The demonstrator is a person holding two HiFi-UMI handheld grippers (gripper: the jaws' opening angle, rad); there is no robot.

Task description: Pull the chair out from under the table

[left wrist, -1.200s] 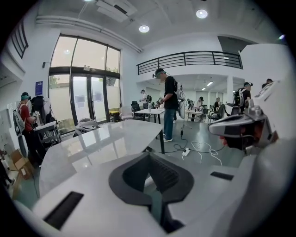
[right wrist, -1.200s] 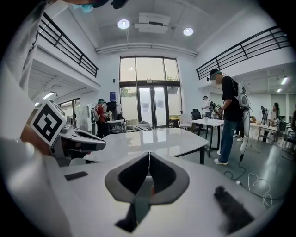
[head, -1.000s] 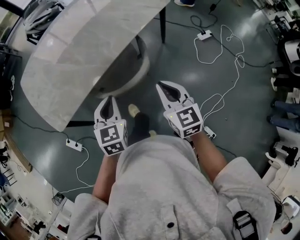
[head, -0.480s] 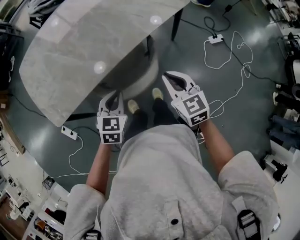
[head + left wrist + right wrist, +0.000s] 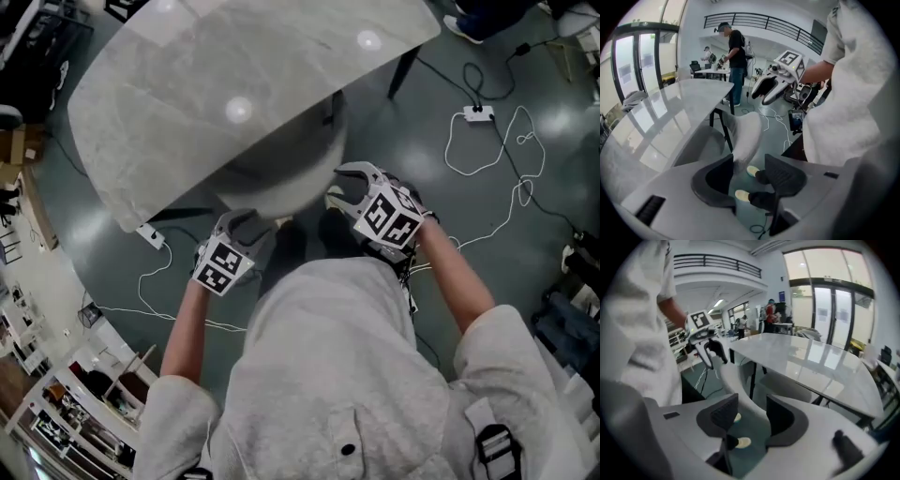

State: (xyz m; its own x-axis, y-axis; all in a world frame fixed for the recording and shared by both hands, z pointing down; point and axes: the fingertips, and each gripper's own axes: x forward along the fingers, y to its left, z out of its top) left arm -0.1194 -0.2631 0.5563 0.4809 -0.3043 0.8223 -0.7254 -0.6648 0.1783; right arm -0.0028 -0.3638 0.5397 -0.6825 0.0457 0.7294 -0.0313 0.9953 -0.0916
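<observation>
The chair (image 5: 281, 176) sits tucked under the counter (image 5: 216, 84), its curved back poking out at the counter's near edge. The left tool (image 5: 247, 225) and right tool (image 5: 341, 187) have just opened their jaws and straddle the back's rim without gripping it.

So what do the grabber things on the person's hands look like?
Both are pale grey shells. The left tongs and right tongs are dark and curved, like claws. Each carries a white cube with black square markers. The person wears a light grey top with short sleeves.
</observation>
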